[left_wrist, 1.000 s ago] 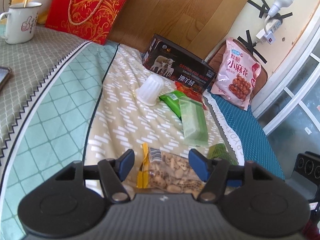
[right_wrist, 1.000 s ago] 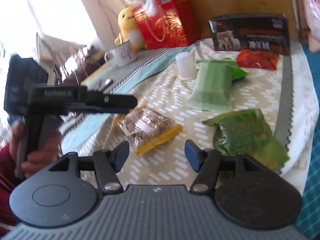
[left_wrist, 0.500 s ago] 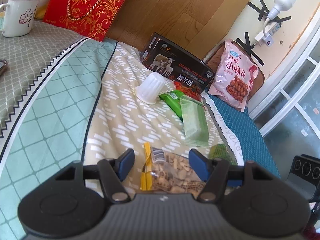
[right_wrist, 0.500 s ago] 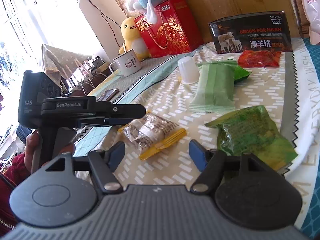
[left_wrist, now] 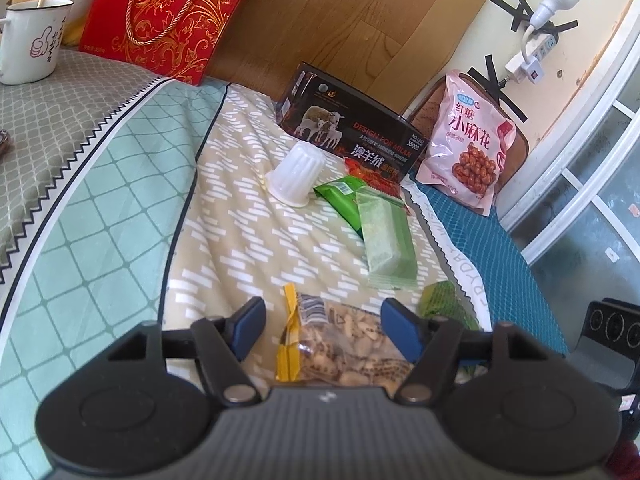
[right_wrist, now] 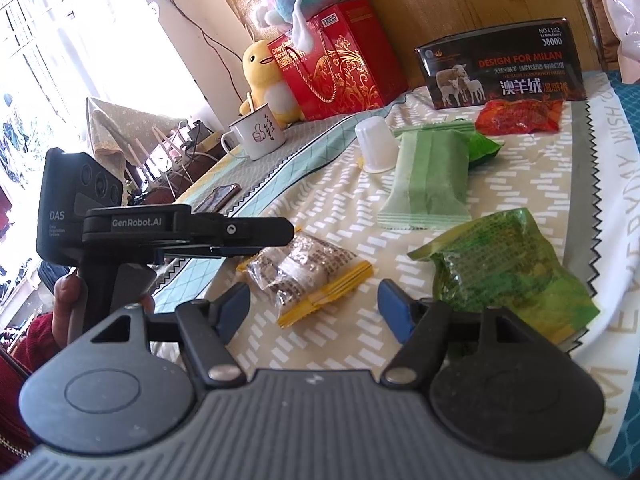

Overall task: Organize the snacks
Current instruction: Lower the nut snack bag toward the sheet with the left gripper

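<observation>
The clear peanut packet (left_wrist: pixel 344 344) with a yellow sealed edge lies on the patterned cloth (left_wrist: pixel 248 240) at about 6 o'clock in the left wrist view, between the blue fingers (left_wrist: pixel 249 324) of the left gripper (left_wrist: pixel 324 330), which are opening and do not press on it. In the right wrist view the same packet sits near centre, just past the right gripper (right_wrist: pixel 316 307), whose fingers stand apart over bare cloth. A crumpled green bag (right_wrist: pixel 508 272) lies at 3 o'clock of the packet. Toward 12 o'clock are a pale green wrapped bar (left_wrist: pixel 386 236), a white ribbed cup (left_wrist: pixel 296 172) upside down, a red packet (right_wrist: pixel 520 116) and a dark box (left_wrist: pixel 352 132). A pink snack bag (left_wrist: pixel 468 148) leans at 2 o'clock.
</observation>
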### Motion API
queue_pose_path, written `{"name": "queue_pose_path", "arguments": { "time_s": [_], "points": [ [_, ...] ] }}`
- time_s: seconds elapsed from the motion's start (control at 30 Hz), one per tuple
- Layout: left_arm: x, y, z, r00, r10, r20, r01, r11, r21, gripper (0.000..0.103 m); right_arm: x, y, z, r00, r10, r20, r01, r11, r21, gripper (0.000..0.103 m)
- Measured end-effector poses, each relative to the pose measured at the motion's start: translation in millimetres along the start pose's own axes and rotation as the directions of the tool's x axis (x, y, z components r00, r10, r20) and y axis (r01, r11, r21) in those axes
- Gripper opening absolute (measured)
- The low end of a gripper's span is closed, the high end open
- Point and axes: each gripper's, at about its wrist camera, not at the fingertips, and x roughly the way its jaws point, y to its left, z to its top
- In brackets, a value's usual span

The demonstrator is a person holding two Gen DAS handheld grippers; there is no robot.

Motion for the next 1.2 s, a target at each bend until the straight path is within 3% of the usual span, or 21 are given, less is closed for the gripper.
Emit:
{"name": "queue_pose_path", "arguments": {
  "time_s": [0.4,0.5,0.57,0.67,0.77,0.9,1.2],
  "points": [
    [0.3,-3.2,-1.2,1.0,0.01,-0.007,-0.009,1.0,0.024,0.065,7.3,19.3,-0.8,0.996,-0.085,-0.04,0.077,0.982,-0.173,0.072],
    [-0.2,-4.8,-1.6,1.0,0.009,-0.014,-0.008,0.999,0.032,0.063,9.5,24.0,-1.2,0.992,-0.124,-0.038,0.113,0.972,-0.205,0.065],
    [0.1,-6.4,-2.5,1.0,0.003,-0.027,-0.001,0.999,0.045,0.054,11.6,27.1,-1.3,0.989,-0.144,-0.036,0.133,0.967,-0.218,0.053],
    [-0.6,-11.0,-4.9,0.999,0.025,-0.033,-0.023,0.997,0.071,0.046,14.1,27.3,-1.3,0.992,-0.118,-0.049,0.106,0.974,-0.201,0.037],
    [-2.9,-8.9,-5.4,0.999,0.03,-0.041,-0.028,0.998,0.064,0.038,13.8,27.4,-1.6,0.992,-0.114,-0.047,0.103,0.976,-0.192,0.033],
    [-8.5,-6.7,-7.9,0.998,0.019,-0.058,-0.016,0.999,0.052,0.036,12.5,28.2,-1.0,0.994,-0.09,-0.068,0.076,0.979,-0.187,0.032],
    [-33.2,-6.7,-24.6,0.995,0.026,-0.093,-0.021,0.998,0.056,0.037,16.1,35.8,1.0,0.979,0.06,-0.196,-0.096,0.978,-0.182,0.031]
  ]
}}
